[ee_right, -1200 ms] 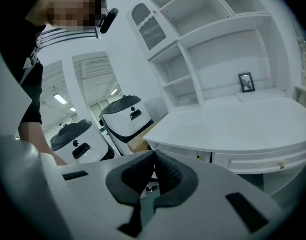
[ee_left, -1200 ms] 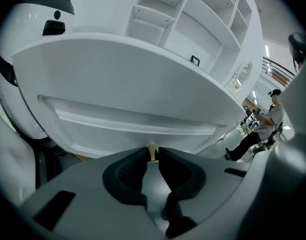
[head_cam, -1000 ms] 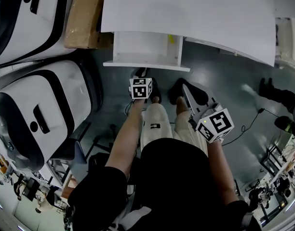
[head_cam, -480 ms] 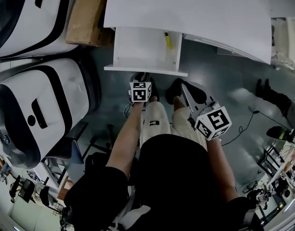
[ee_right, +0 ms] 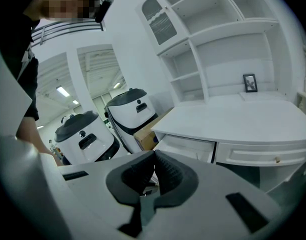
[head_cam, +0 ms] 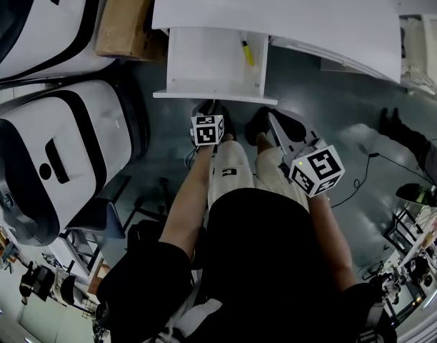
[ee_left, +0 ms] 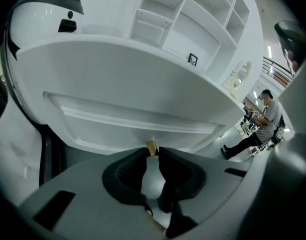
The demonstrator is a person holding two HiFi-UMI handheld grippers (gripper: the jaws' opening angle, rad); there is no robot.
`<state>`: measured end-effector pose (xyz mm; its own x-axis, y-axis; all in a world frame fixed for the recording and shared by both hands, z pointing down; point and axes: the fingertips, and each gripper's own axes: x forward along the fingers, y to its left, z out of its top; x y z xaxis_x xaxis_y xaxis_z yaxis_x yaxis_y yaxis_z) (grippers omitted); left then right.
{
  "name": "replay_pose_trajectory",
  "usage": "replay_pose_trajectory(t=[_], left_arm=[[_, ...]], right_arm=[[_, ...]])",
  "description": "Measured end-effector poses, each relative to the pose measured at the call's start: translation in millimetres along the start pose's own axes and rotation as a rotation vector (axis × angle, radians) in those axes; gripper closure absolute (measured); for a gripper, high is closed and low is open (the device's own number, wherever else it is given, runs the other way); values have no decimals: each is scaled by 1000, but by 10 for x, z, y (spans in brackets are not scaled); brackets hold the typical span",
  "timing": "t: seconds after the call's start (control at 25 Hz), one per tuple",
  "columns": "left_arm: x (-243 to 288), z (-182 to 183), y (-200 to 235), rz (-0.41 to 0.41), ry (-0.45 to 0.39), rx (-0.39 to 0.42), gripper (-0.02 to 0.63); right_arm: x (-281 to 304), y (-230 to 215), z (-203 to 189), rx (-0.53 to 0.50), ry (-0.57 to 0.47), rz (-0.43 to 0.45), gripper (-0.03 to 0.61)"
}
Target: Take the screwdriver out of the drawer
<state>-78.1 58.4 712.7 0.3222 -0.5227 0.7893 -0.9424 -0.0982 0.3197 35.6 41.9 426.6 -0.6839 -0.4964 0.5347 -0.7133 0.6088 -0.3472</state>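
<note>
**Drawer open, tool not yet reached.** The drawer (head_cam: 204,95) stands pulled out from under the white table (head_cam: 275,6). The yellow screwdriver (head_cam: 245,52) lies on the drawer floor close to the right-hand wall, running roughly front to back. The left claw (head_cam: 208,107) is closed partway onto the small brass-coloured knob (ee_left: 151,146) of the drawer front, which sits pinched between its tips in the left gripper view. The right claw (head_cam: 271,119) has its jaws fully together with nothing between them, and it hangs near the drawer's front right corner, apart from it. Judged from this, the step in hand is the reach for the tool. It likely goes best if the left claw steadies the drawer by the knob while the right claw opens before passing over the front wall. The right claw can then descend from above and take the handle across its width. The side wall just beside the tool leaves little room for the outer jaw, so an approach from the drawer's open middle seems safer. A lift straight up before any pull back should clear the front wall.
</note>
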Motion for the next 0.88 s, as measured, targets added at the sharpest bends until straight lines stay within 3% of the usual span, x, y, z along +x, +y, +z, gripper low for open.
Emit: replay_pose_trajectory(t=[0.52,0.88], left_arm=[[-570,49,-70,-4,-39,74,578],[-1108,329,-339,-139,-106,91,590]], right_arm=[[-15,31,70,-31,-13,-35,560],[134,-13,59,-44,-4,-72,560]])
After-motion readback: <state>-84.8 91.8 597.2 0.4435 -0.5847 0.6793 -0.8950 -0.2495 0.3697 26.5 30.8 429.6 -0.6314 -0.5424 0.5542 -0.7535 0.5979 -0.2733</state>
